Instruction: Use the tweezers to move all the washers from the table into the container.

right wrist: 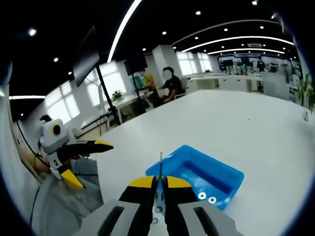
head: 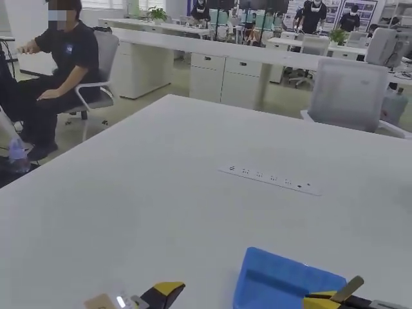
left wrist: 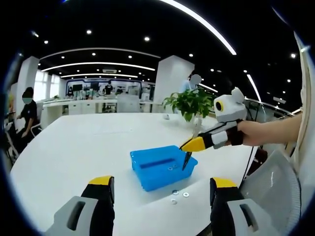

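Inspector: Right gripper (right wrist: 158, 181) state?
Operator: Jaws pressed together, pinching tweezers (right wrist: 160, 164); tip over blue container (right wrist: 219, 169), lower centre of frame.
Inspector: Left gripper (left wrist: 162, 181)? Washers (left wrist: 185, 194)?
Operator: Jaws spread wide, empty. Two washers inside container (lower right in right gripper view); three on table (left wrist: 74, 157) just beside it.

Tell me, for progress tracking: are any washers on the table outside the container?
Yes, a few washers lie on the table beside the container.
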The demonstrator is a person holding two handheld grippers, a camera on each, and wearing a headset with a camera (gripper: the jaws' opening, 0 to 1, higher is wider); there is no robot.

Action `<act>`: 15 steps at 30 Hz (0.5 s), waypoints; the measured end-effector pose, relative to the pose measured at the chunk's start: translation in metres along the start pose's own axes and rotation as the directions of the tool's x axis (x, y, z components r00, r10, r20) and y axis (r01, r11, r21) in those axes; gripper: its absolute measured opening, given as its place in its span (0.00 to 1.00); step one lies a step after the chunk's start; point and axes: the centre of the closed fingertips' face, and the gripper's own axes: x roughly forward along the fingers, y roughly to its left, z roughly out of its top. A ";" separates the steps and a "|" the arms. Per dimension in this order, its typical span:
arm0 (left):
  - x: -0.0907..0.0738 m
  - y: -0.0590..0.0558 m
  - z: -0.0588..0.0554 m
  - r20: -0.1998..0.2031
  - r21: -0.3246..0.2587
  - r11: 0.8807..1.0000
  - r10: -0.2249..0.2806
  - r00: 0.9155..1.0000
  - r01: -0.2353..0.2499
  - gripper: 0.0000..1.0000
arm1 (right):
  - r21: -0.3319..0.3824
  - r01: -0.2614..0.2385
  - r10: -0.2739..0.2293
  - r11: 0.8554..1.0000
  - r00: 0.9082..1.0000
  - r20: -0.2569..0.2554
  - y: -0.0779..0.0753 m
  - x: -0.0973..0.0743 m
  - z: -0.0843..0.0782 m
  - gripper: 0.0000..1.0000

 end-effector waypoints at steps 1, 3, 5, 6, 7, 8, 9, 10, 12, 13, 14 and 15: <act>0.000 0.000 0.000 0.000 0.000 1.000 0.000 1.000 0.000 0.80 | 0.004 -0.003 0.003 1.000 1.000 -0.007 0.001 0.001 -0.003 0.04; 0.000 0.001 0.000 -0.002 0.003 1.000 0.002 1.000 -0.002 0.80 | 0.011 -0.007 0.007 1.000 1.000 -0.017 0.003 0.003 -0.010 0.04; 0.000 0.000 -0.001 -0.002 0.002 1.000 0.001 1.000 -0.001 0.80 | 0.017 -0.011 0.012 1.000 0.999 -0.031 0.005 0.006 -0.017 0.04; 0.000 0.001 -0.001 -0.002 0.003 1.000 0.002 1.000 -0.002 0.80 | 0.018 -0.014 0.014 1.000 0.999 -0.034 0.005 0.006 -0.020 0.04; -0.001 0.001 -0.001 -0.003 0.004 1.000 0.003 1.000 -0.003 0.80 | 0.018 -0.020 0.021 1.000 0.999 -0.039 0.006 0.007 -0.023 0.04; -0.001 0.001 -0.001 -0.003 0.002 1.000 0.003 1.000 -0.003 0.80 | 0.019 -0.021 0.022 1.000 0.999 -0.042 0.006 0.008 -0.025 0.04; -0.001 0.001 -0.001 -0.003 0.000 1.000 0.002 1.000 -0.002 0.80 | 0.025 -0.020 0.022 0.999 0.999 -0.048 0.006 0.009 -0.029 0.04; -0.001 0.001 -0.001 -0.003 0.001 1.000 0.002 1.000 -0.002 0.80 | 0.023 -0.021 0.022 1.000 0.998 -0.053 0.007 0.009 -0.031 0.04; -0.001 0.000 -0.001 -0.003 0.001 1.000 -0.001 1.000 0.001 0.80 | 0.029 -0.019 0.021 0.999 0.998 -0.063 0.007 0.010 -0.036 0.04; -0.001 0.000 -0.001 -0.006 0.000 1.000 -0.001 1.000 0.001 0.80 | 0.035 -0.019 0.021 0.999 0.998 -0.065 0.007 0.010 -0.038 0.04; -0.001 0.000 -0.001 -0.005 0.001 1.000 -0.001 1.000 0.001 0.80 | 0.044 -0.020 0.023 0.999 0.998 -0.065 0.007 0.011 -0.040 0.04; -0.001 0.000 -0.001 -0.005 0.002 1.000 -0.001 1.000 0.001 0.80 | 0.046 -0.020 0.024 0.999 0.997 -0.067 0.007 0.011 -0.042 0.04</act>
